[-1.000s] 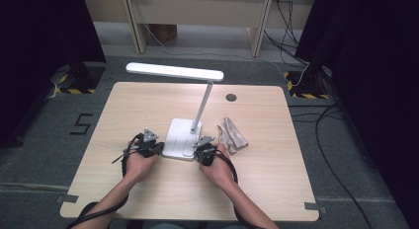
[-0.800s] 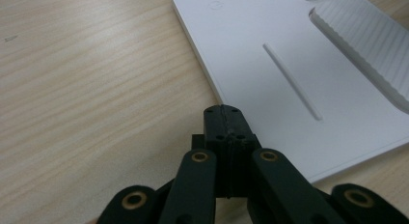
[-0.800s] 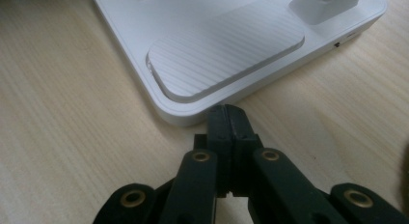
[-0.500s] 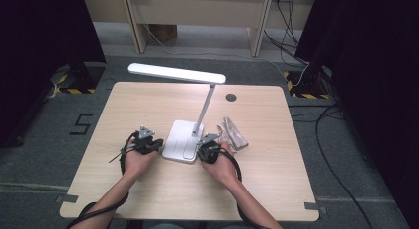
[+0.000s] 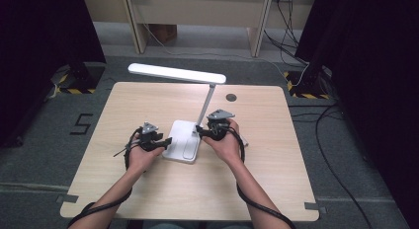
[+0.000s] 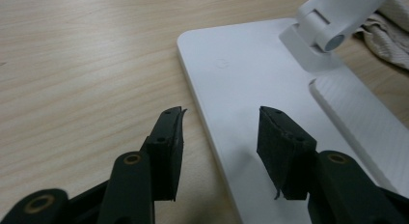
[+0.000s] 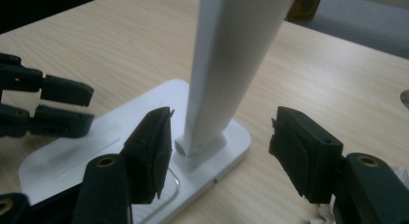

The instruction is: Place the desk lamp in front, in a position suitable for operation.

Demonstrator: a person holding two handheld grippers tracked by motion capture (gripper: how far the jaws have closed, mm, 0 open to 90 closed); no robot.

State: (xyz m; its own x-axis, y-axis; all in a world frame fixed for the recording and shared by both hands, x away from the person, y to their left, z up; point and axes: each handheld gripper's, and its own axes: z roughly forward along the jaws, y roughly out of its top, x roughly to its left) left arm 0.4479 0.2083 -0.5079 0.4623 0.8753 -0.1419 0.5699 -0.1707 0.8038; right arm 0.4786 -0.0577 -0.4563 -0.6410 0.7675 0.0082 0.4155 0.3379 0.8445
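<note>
High view first, working left to right: the left gripper (image 5: 165,140) sits low at the left edge of the white desk lamp (image 5: 184,145), whose flat base rests about mid-table (image 5: 267,189). Its jaws have just been opening and now stand apart. The left gripper view (image 6: 219,137) shows that edge of the base lying in the gap between the two black pads, with neither pad pressing on it, so nothing is actually gripped there.

The lamp's stem (image 5: 207,103) rises tilted from the back of the base, and the long light bar (image 5: 176,73) stretches off to the left above the table.

Then the right gripper (image 5: 200,132) is up at the right side of the base, close to the foot of the stem. Its jaws have just been opening too and are spread wide; in the right gripper view (image 7: 219,137) the stem stands between the pads with clear space on both sides. A crumpled cloth (image 6: 388,28) lies just past the base.
</note>
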